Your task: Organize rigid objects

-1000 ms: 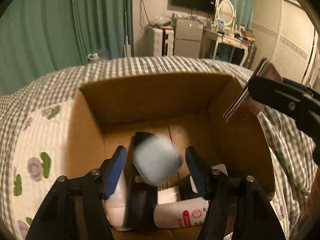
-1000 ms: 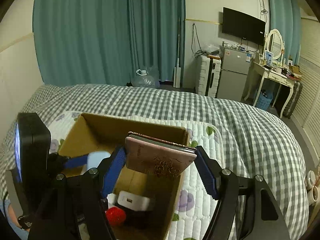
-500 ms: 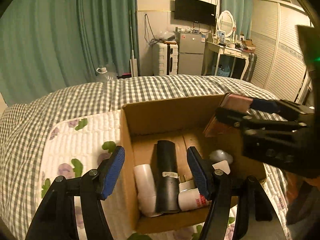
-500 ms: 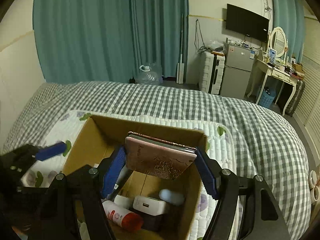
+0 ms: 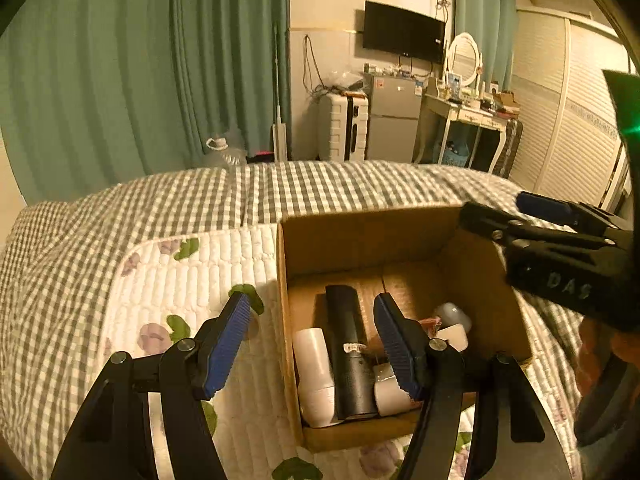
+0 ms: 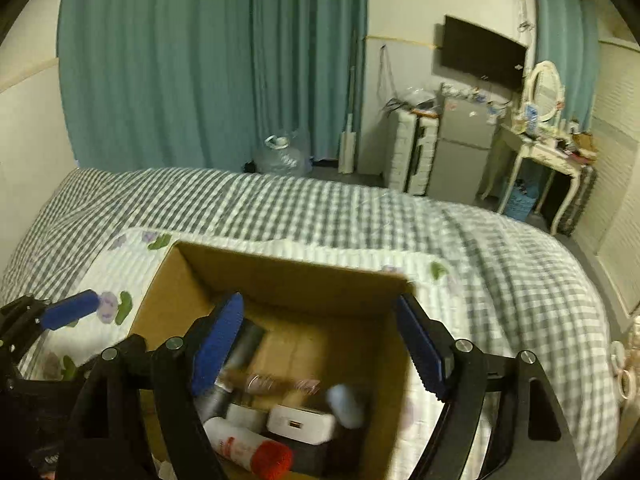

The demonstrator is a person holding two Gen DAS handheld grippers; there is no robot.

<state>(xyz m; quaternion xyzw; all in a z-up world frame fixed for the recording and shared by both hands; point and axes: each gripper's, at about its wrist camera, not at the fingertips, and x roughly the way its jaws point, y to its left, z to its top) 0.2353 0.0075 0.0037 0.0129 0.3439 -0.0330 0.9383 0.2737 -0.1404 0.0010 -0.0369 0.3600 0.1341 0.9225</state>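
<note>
Box: an open cardboard box (image 6: 280,276) sits on a white quilted mat with flower prints (image 5: 192,280), which lies on a grey checked bed cover (image 5: 320,188). In the right wrist view the box fills the lower middle of the frame; in the left wrist view it sits lower right of centre.

Right tool: the right tool (image 6: 320,344) hangs above the box mouth with its blue pads well apart and nothing pressed between them; its jaws have just been opening. In the left wrist view its black body reaches in from the right edge of the frame (image 5: 560,248), over the box's right wall.

Wallet: a brown patterned wallet (image 6: 276,384), blurred, lies low in the box, below and between the right tool's pads and clear of both.

Left tool: the left tool (image 5: 316,336) is parted about halfway and grips nothing. Its left pad shows over the mat, its right pad over the box interior, so the box's left wall falls between them in the picture. In the right wrist view one blue pad (image 6: 70,310) shows at the left edge, outside the box.

Box contents: a black cylinder (image 5: 348,356) lies lengthwise beside a white bottle (image 5: 314,368); a white charger block (image 6: 300,424), a pale rounded object (image 6: 346,400) and a white bottle with a red cap (image 6: 248,452) lie near the front of the box.
</note>
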